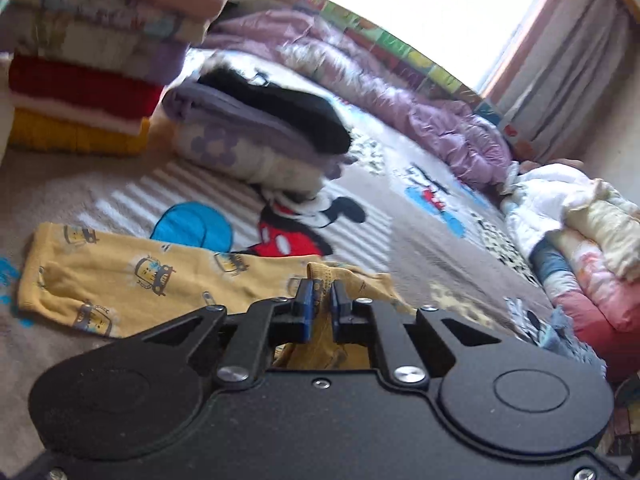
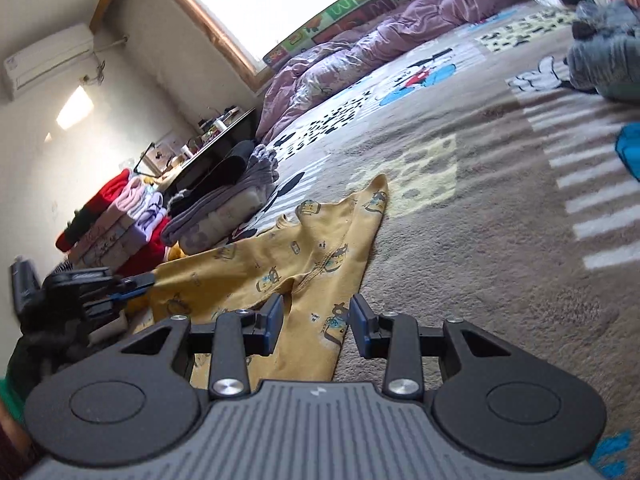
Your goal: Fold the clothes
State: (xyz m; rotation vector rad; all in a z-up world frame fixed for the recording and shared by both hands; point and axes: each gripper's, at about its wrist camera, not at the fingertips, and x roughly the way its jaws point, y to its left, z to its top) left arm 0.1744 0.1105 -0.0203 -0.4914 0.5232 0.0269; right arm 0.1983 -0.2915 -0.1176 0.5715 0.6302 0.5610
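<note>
The left gripper (image 1: 320,304), its blue-padded fingers nearly together, pinches a raised hem of the mustard-yellow cotton child's garment printed with small cartoon cars (image 1: 132,276); the right gripper (image 2: 316,328) stands spread, its fingers straddling a lower edge of the same cloth without yet closing on it. The garment lies partly spread on the plush brown carpet with a cartoon-mouse pattern (image 2: 480,240), one long piece flat, the near end rumpled and lifted where the left gripper holds it. By the look of it, this is the start of a fold: one corner is secured and the second is about to be taken. The next move probably calls for the right gripper to shut on its edge, then for both to lift and draw the soft, thin knit taut before laying it over itself; limp fabric of this kind is likely to sag and crease if raised unevenly. Beyond the garment rises a tall stack of folded knits in red, pink, lilac and yellow (image 1: 92,60), with a lower pile of grey and black folded clothes on a flower-print cushion (image 1: 256,132) beside it. Farther off lies a crumpled, glossy lilac quilt (image 1: 400,92), under a bright window with pinkish curtains (image 1: 440,4). A loose heap of pale, unfolded clothing (image 1: 580,216) sits to the right of the left wrist view.
</note>
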